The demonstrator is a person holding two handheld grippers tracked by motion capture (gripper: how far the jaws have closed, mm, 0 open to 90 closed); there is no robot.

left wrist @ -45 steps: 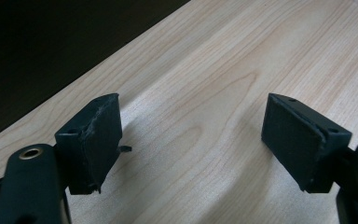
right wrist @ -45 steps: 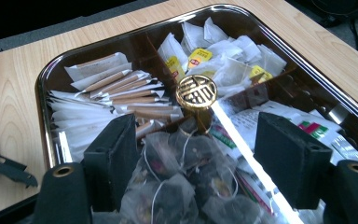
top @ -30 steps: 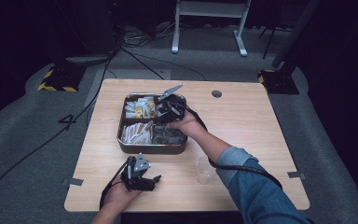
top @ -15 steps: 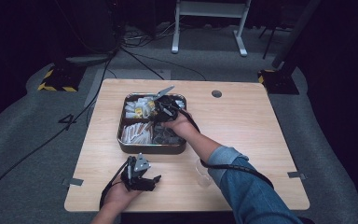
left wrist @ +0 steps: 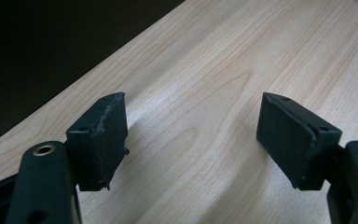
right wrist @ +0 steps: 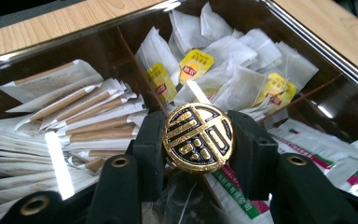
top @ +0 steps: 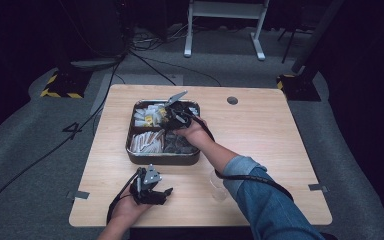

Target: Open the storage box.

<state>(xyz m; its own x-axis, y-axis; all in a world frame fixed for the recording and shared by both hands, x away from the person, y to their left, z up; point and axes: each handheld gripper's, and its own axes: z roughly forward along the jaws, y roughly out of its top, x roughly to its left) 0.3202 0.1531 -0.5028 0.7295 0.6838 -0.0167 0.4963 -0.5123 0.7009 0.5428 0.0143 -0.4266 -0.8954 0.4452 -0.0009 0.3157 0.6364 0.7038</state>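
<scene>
I'm looking at a table [top: 260, 150] of pale wood-grain laminate, smooth with a low sheen. On it, the tray [right wrist: 303, 35] reads as polished metal, its rim catching bright glare and its walls mirror-dark. Inside, the tea bags [right wrist: 223, 70] look like thin, soft white paper with glossy yellow tags, and the sugar sticks [right wrist: 84, 116] are shiny paper sachets. Between my right hand-held gripper [right wrist: 198, 140] pads sits a round disc [right wrist: 198, 137], gold raised metal over glossy black. Those pads [left wrist: 105, 135] look matt black, slightly scuffed rubber.
</scene>
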